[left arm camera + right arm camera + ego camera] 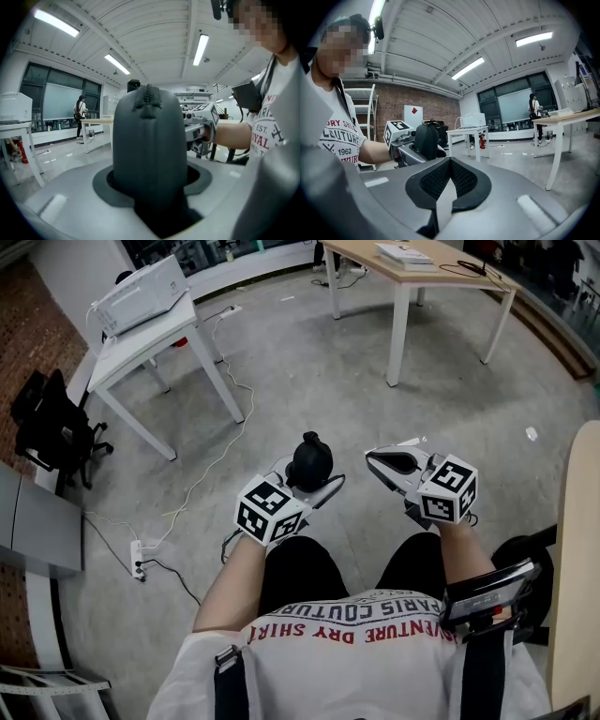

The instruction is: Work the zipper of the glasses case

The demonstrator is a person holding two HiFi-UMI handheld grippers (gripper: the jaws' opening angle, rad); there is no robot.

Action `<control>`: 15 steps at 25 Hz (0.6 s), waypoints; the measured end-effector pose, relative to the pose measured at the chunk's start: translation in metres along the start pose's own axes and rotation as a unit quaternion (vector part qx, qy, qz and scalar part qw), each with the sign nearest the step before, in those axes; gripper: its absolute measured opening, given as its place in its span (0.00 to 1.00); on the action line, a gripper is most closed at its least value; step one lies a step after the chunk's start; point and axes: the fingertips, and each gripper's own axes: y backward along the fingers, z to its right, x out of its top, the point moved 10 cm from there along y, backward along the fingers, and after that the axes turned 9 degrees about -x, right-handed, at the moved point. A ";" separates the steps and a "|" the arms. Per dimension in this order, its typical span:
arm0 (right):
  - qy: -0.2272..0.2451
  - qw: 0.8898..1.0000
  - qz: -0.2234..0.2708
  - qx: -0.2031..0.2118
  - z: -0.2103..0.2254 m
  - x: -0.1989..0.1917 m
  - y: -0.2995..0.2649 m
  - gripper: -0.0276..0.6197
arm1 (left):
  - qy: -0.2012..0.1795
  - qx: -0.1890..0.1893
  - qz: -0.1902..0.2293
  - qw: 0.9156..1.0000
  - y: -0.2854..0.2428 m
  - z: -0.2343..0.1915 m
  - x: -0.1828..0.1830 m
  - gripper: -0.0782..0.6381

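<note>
A grey concrete floor [309, 381] carries a white table [141, 345] bearing a white printer [141, 294], a wood-topped table [424, 277] with stacked papers [405, 254], a black office chair [56, 432] and a power strip [138, 559].

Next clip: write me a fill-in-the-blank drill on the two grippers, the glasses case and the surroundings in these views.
1. The left gripper is shut on the glasses case, while the right gripper, jaws shut, holds ____.
2. In the left gripper view, the zipper shows at the case's ____ end.
3. At the head view's upper left, a white box stands on a white ____.

Missing words: nothing; top; table.
</note>
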 end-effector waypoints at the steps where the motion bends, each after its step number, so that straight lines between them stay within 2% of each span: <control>1: -0.001 1.000 0.001 0.000 0.000 0.000 0.000 0.04 | 0.000 -0.001 0.000 1.000 0.000 0.000 0.000 0.45; 15: 0.004 1.000 -0.005 0.002 -0.001 0.001 -0.002 0.04 | 0.006 -0.011 0.004 1.000 -0.003 -0.002 0.003 0.45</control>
